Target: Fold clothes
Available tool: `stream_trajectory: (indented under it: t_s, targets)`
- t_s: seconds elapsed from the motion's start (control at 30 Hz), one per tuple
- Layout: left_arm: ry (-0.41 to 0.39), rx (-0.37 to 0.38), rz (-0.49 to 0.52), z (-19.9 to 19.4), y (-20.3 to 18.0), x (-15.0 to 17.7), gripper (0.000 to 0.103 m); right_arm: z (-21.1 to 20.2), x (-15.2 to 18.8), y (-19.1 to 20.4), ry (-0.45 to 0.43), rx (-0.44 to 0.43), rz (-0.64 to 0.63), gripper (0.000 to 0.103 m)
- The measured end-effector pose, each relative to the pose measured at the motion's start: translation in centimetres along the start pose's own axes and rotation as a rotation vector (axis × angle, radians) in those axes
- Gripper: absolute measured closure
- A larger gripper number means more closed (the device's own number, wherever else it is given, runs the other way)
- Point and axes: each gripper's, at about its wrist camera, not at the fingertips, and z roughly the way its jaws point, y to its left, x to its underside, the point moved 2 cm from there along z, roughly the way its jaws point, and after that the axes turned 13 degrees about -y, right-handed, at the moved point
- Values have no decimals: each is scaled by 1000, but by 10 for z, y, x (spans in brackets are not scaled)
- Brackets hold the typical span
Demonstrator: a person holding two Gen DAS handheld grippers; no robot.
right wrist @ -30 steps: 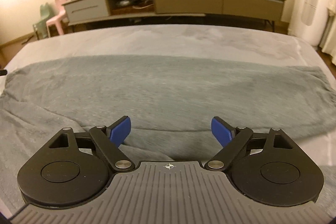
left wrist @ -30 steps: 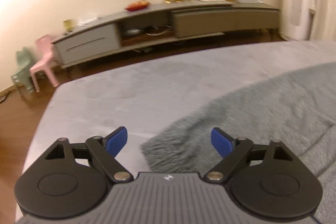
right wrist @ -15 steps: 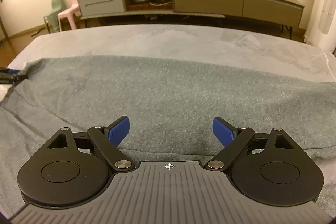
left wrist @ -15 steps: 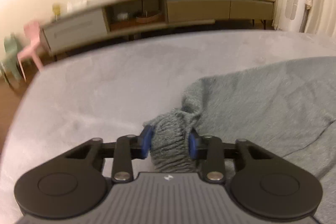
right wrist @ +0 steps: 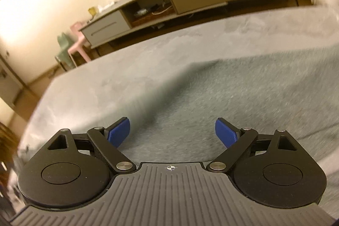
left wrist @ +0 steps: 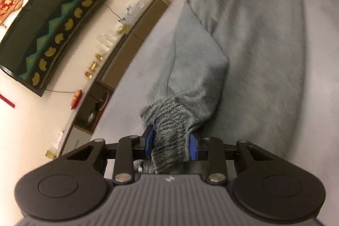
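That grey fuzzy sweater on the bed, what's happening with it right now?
A person is folding it with two handheld grippers. The left gripper is shut on the ribbed knit cuff of the grey fuzzy sweater, and the sleeve is lifted and doubled back over the garment's body. The right gripper is open and empty, hovering above another part of the sweater, which lies spread on the grey bed cover. The fold has begun but is not finished.

Grey-green fuzzy garment (left wrist: 197,69) with darker ribbed grey cuff (left wrist: 169,132), blue fingers (right wrist: 118,131), pale grey bedcover (right wrist: 148,60).
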Motion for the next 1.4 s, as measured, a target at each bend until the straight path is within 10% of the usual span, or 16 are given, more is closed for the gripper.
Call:
stream_trajectory:
  t_s: [0.2,0.3,0.37,0.5,0.63,0.77,0.93,1.13,1.2,1.33,1.4]
  targets:
    - [85,-99,-166,-20,15,17,68,4,2,-15,10,-45,196,13]
    - [83,-140,-326,-26,31,8,35,6,2,-22,12,-58,278,13]
    - [84,-151,-573,-33,55,1,17,5,1,-27,6,-49,304,13]
    - [97,-158,-1142,-41,91,12,17,5,-1,-37,-6,-30,356,13]
    - [76,56,-1626,-23,82,23,8,1,-8,-36,-26,-29,350,12]
    - [215,30,-1727,15,62,23,8,1,-6,-37,-18,-22,346,12]
    - [157,-38,-1837,11,75,26,9,1,-4,-35,-9,-20,336,12]
    - [74,-371,-1694,-36,102,23,7,0,-4,-27,-6,-17,299,12]
    - [65,-296,-1700,-38,94,12,7,1,-3,-27,-1,-17,297,12]
    - [120,102,-1775,-4,53,-13,8,-1,-3,-25,-1,-19,297,12]
    - [176,91,-1789,7,39,-12,8,-2,-2,-23,-2,-21,297,12]
